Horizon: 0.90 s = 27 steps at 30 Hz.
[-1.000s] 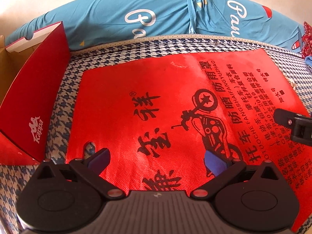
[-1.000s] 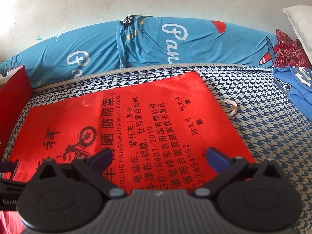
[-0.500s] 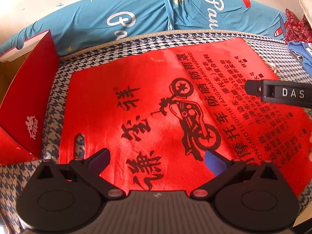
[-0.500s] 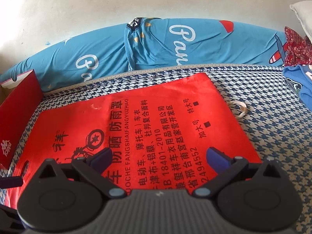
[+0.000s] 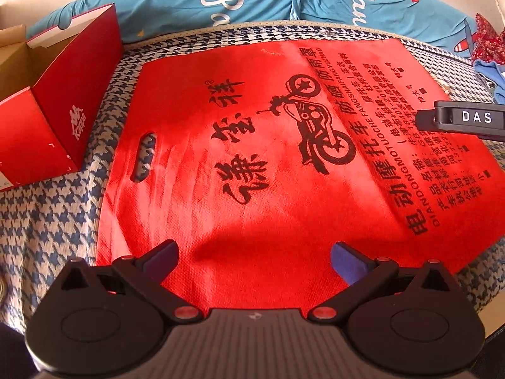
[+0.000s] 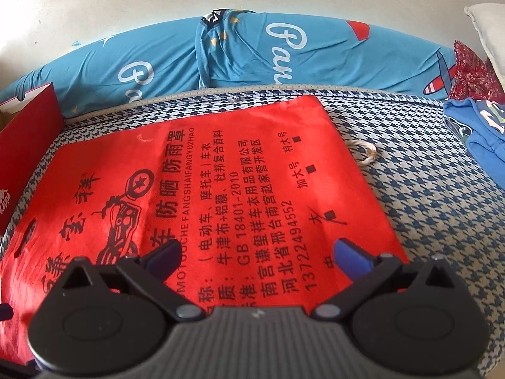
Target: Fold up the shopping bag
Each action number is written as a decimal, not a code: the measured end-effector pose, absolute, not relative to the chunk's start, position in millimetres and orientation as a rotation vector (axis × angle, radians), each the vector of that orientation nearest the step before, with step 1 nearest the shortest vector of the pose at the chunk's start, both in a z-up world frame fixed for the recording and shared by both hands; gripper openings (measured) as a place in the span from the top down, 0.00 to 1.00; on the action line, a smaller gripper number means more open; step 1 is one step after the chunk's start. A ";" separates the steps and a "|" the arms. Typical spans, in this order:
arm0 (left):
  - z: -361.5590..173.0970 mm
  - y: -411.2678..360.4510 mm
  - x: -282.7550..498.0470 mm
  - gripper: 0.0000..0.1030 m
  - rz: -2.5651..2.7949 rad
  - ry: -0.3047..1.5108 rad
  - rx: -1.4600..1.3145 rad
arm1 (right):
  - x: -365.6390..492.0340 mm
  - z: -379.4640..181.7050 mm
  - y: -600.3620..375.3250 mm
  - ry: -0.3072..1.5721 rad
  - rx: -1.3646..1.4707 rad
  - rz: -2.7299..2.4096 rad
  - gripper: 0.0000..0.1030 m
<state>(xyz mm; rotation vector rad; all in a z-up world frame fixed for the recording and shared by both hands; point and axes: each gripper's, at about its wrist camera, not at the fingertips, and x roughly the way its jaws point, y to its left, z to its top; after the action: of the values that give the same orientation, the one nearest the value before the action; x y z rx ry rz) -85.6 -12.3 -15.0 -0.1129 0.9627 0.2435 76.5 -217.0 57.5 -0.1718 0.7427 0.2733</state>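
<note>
A red shopping bag (image 5: 284, 164) with black print and a motorcycle drawing lies flat on a houndstooth bed cover (image 5: 50, 221). Its cut-out handle slot (image 5: 143, 156) faces left. My left gripper (image 5: 254, 254) hovers open above the bag's near edge, nothing between its fingers. In the right wrist view the same bag (image 6: 221, 189) spreads out flat, and my right gripper (image 6: 257, 254) stands open above its near right part. A finger of the right gripper (image 5: 457, 120) marked DAS shows at the right of the left wrist view, over the bag's right side.
A red open shoe box (image 5: 63, 94) stands left of the bag. A blue printed bolster (image 6: 252, 53) runs along the wall behind. Blue clothing (image 6: 479, 132) and a red patterned cloth (image 6: 473, 72) lie at the right. A small rope loop (image 6: 367, 154) rests beside the bag's right edge.
Both grippers have pulled back and risen, so more of the bag and shoe box shows. The right gripper's finger has climbed higher in the left wrist view. The bag has not moved.
</note>
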 end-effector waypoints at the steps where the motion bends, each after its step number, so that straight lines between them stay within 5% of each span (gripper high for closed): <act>1: -14.6 -14.5 -88.6 0.00 0.244 0.964 -0.110 | 73.7 56.6 -219.8 0.746 -0.179 0.263 0.00; 27: -0.3 -58.6 -139.8 0.00 0.215 0.962 -0.065 | 8.8 60.3 -250.5 0.731 -0.168 0.270 0.00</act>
<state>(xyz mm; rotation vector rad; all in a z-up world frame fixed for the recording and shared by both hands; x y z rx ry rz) -139.8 -58.6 -0.3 -0.0649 0.9619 0.2152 8.8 -250.5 60.3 -0.1676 0.7314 0.2698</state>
